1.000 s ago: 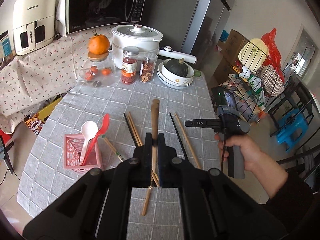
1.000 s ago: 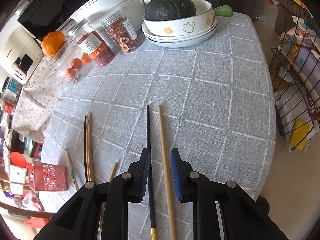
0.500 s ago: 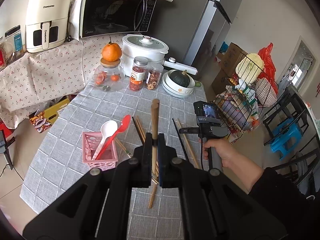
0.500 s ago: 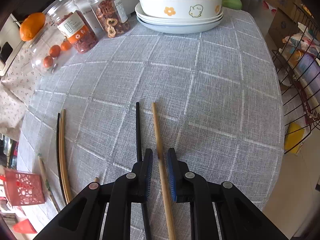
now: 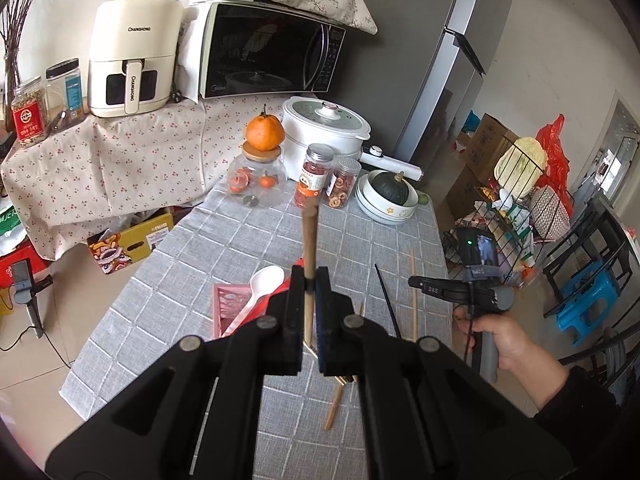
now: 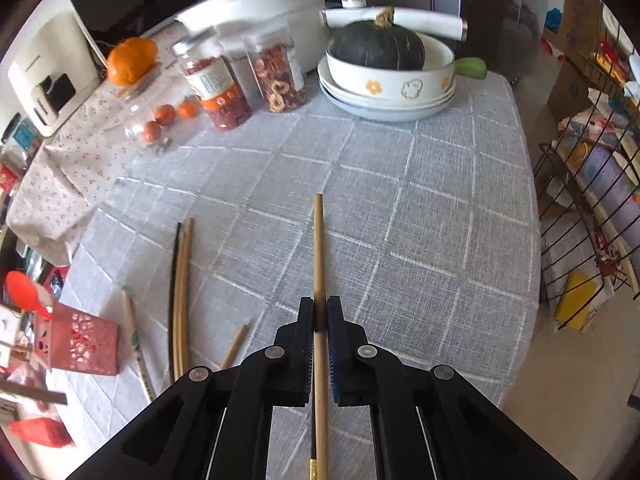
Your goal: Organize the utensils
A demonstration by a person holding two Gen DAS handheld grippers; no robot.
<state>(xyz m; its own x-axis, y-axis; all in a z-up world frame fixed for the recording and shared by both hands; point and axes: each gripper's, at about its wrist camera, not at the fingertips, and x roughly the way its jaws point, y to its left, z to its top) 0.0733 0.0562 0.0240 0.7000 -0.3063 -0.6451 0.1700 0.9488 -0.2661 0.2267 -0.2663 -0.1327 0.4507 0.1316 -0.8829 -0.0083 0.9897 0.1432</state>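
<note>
My left gripper (image 5: 308, 276) is shut on a brown wooden utensil handle (image 5: 309, 236), held high above the grey checked table. A pink basket (image 5: 230, 306) below holds a white spoon (image 5: 260, 290) and a red spoon. My right gripper (image 6: 320, 312) is shut on a light wooden chopstick (image 6: 319, 248) near the table's right side; it also shows in the left wrist view (image 5: 416, 282). A black chopstick (image 5: 386, 300) lies beside it. More chopsticks (image 6: 182, 280) lie to the left, near the pink basket (image 6: 76, 342).
At the table's far end stand a glass jar with an orange (image 5: 262, 160), two snack jars (image 5: 316, 176), a white cooker (image 5: 324, 128) and stacked bowls with a dark squash (image 6: 380, 46). A wire rack (image 6: 592, 208) stands off the right edge.
My left gripper has risen and pulled back with the wooden handle. My right gripper has closed on the light wooden chopstick; the black chopstick is out of its jaws.
</note>
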